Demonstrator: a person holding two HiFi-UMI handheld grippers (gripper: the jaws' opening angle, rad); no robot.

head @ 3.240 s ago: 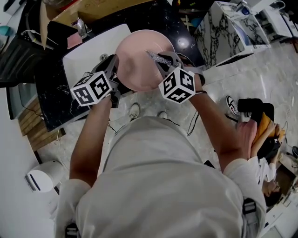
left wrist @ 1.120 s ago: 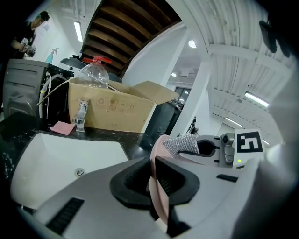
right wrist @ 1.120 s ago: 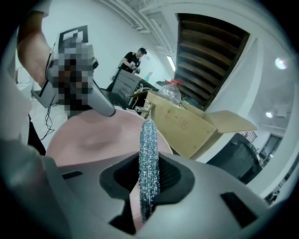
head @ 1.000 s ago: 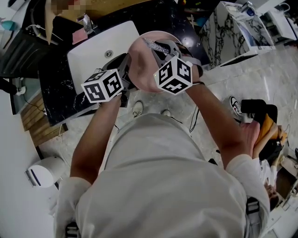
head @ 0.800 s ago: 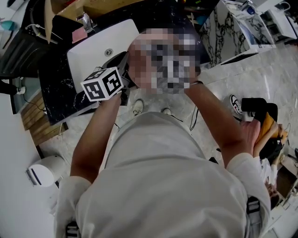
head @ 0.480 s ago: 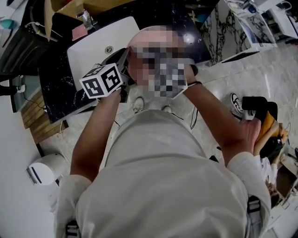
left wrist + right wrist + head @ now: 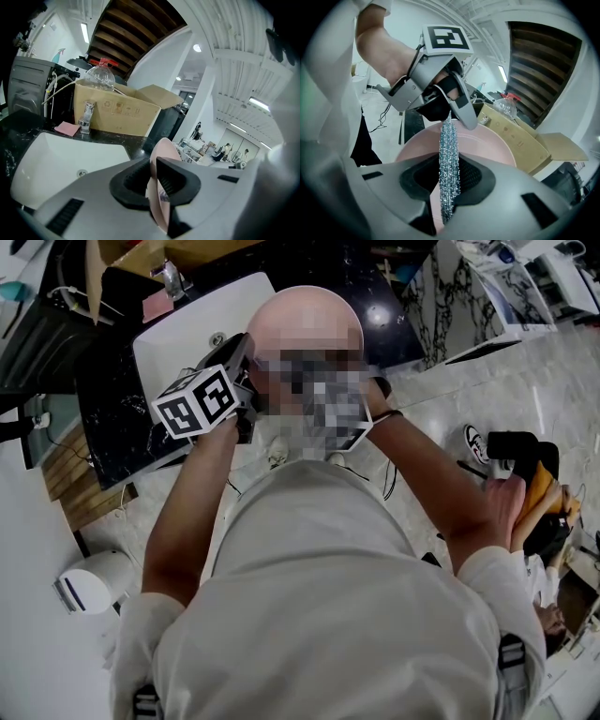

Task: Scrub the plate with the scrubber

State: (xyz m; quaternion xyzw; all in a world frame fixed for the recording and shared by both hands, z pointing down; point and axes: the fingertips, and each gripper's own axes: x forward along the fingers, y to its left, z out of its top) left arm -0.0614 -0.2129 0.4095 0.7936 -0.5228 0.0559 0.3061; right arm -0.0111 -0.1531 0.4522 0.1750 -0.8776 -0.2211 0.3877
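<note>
A pink plate (image 7: 305, 315) is held up over the white sink (image 7: 178, 324). My left gripper (image 7: 152, 180) is shut on the plate's (image 7: 161, 150) rim, which stands edge-on between its pads. From the right gripper view, the left gripper (image 7: 450, 110) clamps the far rim of the plate (image 7: 487, 150). My right gripper (image 7: 449, 180) is shut on a silver mesh scrubber (image 7: 448, 150), a flat strip that sticks out past the jaws and lies against the plate's inner face. A mosaic patch covers most of the right gripper in the head view.
A faucet (image 7: 86, 118) stands on the black marble counter (image 7: 112, 418) behind the sink basin (image 7: 70, 154), with a pink cloth (image 7: 67, 128) beside it. Further back is an open cardboard box (image 7: 117, 112) with a clear bottle (image 7: 100, 77) on it. The floor lies below.
The right gripper has slid with the scrubber across the plate's face toward the person. The plate and left gripper have shifted slightly up and left in the head view.
</note>
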